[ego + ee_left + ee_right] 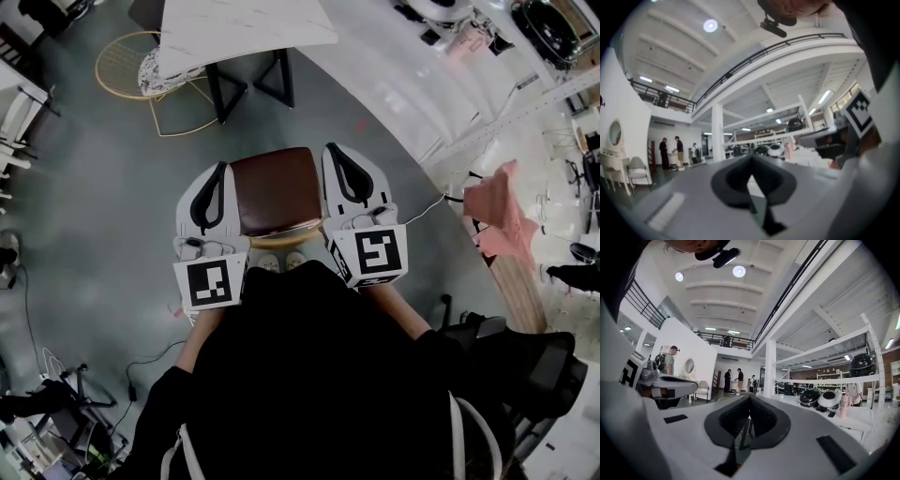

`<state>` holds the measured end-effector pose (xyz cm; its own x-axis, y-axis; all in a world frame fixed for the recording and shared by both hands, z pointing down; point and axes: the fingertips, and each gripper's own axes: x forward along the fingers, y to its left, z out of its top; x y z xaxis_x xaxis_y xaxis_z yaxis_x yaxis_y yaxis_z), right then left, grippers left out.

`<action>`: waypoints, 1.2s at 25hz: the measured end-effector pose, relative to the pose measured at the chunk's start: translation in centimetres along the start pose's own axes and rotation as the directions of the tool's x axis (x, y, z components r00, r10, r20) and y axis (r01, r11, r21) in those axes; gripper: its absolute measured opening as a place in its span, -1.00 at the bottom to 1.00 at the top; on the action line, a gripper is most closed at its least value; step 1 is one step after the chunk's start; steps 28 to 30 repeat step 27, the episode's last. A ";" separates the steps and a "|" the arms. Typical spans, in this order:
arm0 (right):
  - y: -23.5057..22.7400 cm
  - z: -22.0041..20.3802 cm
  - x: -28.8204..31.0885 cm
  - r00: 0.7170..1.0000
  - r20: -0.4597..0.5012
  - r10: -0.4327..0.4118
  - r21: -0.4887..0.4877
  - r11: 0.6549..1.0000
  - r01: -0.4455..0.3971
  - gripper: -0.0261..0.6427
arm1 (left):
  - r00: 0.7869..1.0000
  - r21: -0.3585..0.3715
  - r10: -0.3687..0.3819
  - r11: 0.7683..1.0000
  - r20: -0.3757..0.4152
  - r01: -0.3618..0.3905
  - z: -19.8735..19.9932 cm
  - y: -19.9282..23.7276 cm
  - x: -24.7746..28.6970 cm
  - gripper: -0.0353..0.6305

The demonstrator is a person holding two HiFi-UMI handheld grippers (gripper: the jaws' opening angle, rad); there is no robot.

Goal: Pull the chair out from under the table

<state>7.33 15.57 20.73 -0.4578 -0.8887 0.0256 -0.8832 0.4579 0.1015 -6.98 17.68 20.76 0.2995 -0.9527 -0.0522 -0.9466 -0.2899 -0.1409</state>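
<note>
A chair with a brown seat [277, 190] stands on the grey floor just in front of the person's shoes, apart from the white-topped table [246, 28] with black legs farther ahead. My left gripper [222, 169] hangs over the seat's left edge and my right gripper [332, 150] over its right edge. Both are raised well above the chair and hold nothing. In the left gripper view the left gripper [751, 158] has its jaws shut, pointing level into the hall. The right gripper [750, 398] in its own view is likewise shut and empty.
A gold wire chair [127, 61] is tucked at the table's left side. A pink cloth [502, 211] lies on a curved counter at the right, and a black office chair [534, 366] stands at the lower right. Cables run over the floor at the lower left. People stand far off in the hall [733, 380].
</note>
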 end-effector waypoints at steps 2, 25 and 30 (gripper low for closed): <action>0.6 0.2 0.0 1.000 0.003 0.015 -0.008 1.000 -0.015 -0.86 | 1.000 -0.001 0.004 1.000 -0.004 -0.004 0.1 0.2 -0.1 -0.87; 1.0 -0.8 0.7 0.999 -0.020 0.026 0.010 1.000 -0.026 -0.86 | 0.999 -0.006 -0.009 1.000 -0.036 0.009 -0.7 0.7 0.5 -0.87; 0.9 -1.1 0.8 0.999 -0.024 0.024 0.008 1.000 -0.024 -0.86 | 0.999 -0.006 -0.008 1.000 -0.037 0.007 -0.9 0.8 0.6 -0.87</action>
